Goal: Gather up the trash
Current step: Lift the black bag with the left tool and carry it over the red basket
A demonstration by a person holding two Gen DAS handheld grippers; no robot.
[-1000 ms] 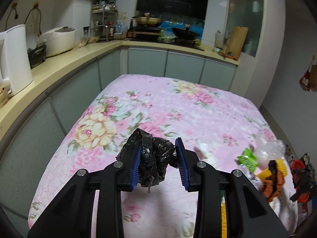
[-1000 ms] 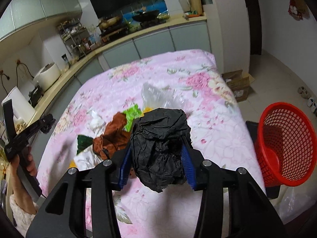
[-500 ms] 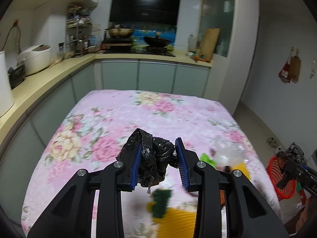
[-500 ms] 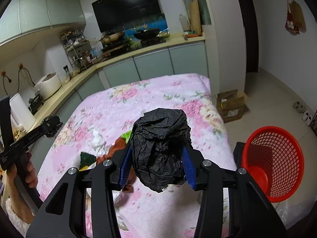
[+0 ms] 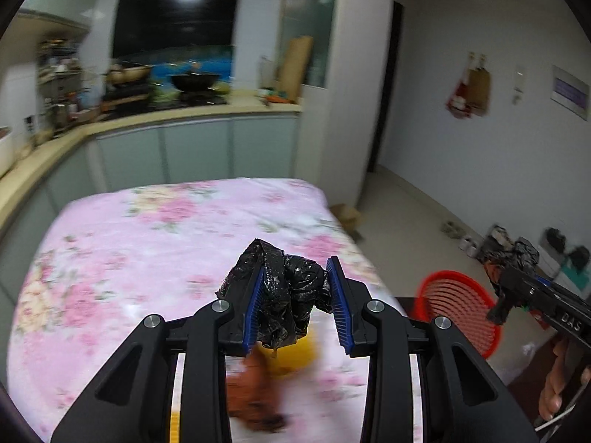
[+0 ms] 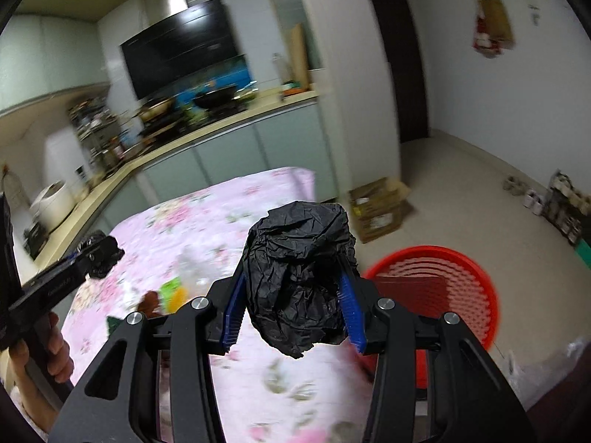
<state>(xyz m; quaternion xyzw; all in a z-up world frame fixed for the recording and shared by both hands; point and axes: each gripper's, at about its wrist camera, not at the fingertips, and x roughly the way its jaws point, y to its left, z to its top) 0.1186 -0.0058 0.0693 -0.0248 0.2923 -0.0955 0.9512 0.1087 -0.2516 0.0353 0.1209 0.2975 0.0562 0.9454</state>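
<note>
Black bag wad [image 6: 301, 277], clenched in your right gripper [image 6: 293, 304] beside the red basket [image 6: 458, 288]. Your left gripper [image 5: 295, 304] grips a glossy black scrap [image 5: 286, 297] above the floral table [image 5: 110, 258].

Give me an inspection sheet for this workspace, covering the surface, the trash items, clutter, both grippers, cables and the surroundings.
Surface: table with pink floral cloth, blurred by motion.
Job's things: glossy black bag wad in left gripper; matte black crumpled wad in right gripper; red mesh basket on the floor beside the table.
Clutter: brown scrap, yellow piece and green wrapper on the cloth, all blurred.
Grippers: both shut on their wads, held above the table.
Cables: nothing seen.
Surroundings: kitchen counter with wok, cardboard box on the floor.
</note>
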